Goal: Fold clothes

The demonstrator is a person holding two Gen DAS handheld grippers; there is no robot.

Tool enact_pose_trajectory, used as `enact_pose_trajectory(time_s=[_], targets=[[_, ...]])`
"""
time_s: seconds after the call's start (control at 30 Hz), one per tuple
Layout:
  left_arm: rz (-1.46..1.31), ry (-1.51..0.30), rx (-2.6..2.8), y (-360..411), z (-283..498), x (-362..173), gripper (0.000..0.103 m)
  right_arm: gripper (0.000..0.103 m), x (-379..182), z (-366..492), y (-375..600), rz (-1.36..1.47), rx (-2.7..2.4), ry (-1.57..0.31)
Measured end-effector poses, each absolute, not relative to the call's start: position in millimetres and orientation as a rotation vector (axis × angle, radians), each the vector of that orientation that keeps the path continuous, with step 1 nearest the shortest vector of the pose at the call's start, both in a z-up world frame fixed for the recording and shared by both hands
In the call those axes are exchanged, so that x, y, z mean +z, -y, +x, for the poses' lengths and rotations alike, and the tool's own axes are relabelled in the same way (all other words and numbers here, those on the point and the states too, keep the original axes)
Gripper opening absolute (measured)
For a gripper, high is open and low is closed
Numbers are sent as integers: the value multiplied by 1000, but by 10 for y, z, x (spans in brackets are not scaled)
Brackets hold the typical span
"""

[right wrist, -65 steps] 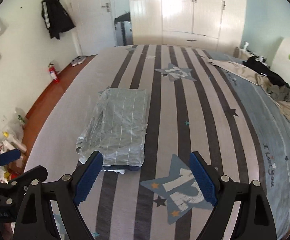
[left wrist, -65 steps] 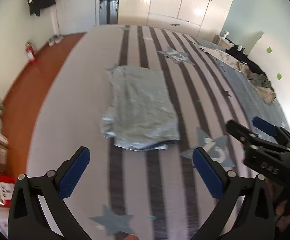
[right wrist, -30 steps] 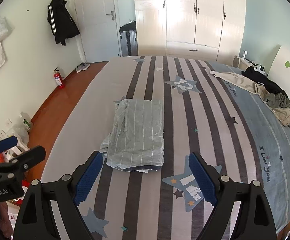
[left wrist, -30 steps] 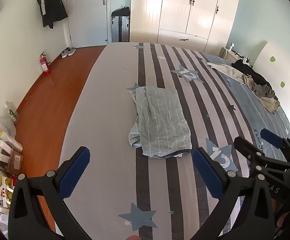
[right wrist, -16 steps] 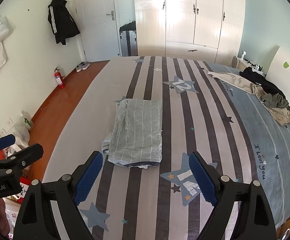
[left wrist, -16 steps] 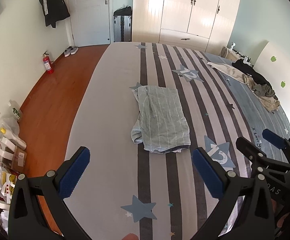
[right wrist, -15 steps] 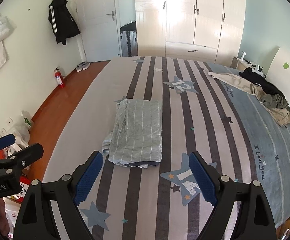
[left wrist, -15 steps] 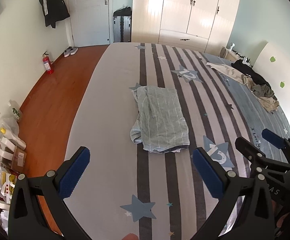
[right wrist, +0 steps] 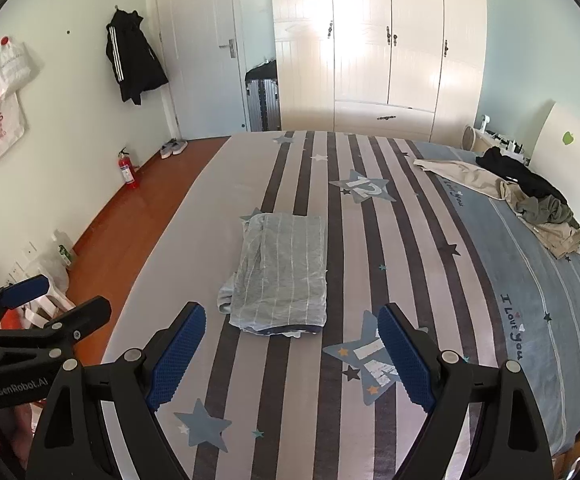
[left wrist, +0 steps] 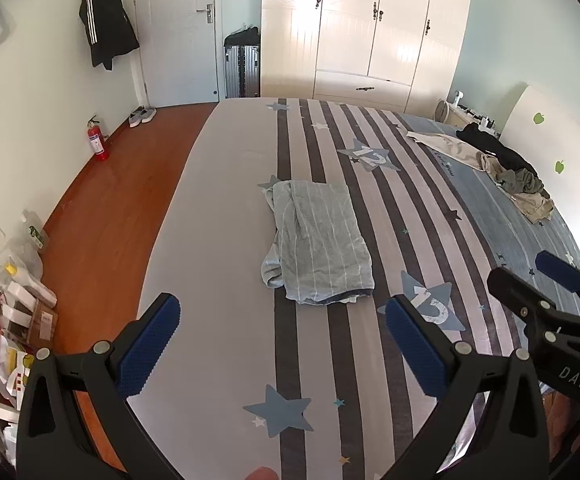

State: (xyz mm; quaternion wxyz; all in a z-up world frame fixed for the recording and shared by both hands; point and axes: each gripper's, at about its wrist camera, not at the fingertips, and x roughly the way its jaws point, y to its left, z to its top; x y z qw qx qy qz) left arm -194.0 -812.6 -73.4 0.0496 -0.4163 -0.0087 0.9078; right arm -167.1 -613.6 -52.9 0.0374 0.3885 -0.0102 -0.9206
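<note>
A folded pale green striped garment [left wrist: 317, 240] [right wrist: 282, 272] lies in the middle of the striped bed [left wrist: 218, 240] [right wrist: 429, 280]. My left gripper [left wrist: 282, 344] hangs open above the bed's near part, well short of the garment, nothing between its blue pads. My right gripper [right wrist: 290, 352] is open too, held back from the garment's near edge and empty. In the left wrist view the right gripper [left wrist: 545, 288] shows at the right edge; in the right wrist view the left gripper [right wrist: 46, 300] shows at the left edge.
A heap of unfolded clothes [left wrist: 501, 172] [right wrist: 529, 200] lies at the bed's far right by the headboard. Left of the bed is wooden floor [left wrist: 110, 200] with a red fire extinguisher [left wrist: 97, 140] [right wrist: 126, 170], bags and boxes [left wrist: 10, 320]. A white wardrobe [right wrist: 377, 48] and a suitcase [left wrist: 242, 68] stand behind.
Both grippers have drawn back and upward from the folded garment, which now looks smaller and farther off. The garment has not moved. Both grippers stay open.
</note>
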Motion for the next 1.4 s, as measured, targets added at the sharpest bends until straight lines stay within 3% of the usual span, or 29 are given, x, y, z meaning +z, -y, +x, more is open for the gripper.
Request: enact_pose_trajectory(time_s=[1.4], targets=[[-1219, -6, 2762, 8050, -1918, -693, 102, 86, -618, -1698, 6086, 1201, -2833, 56]])
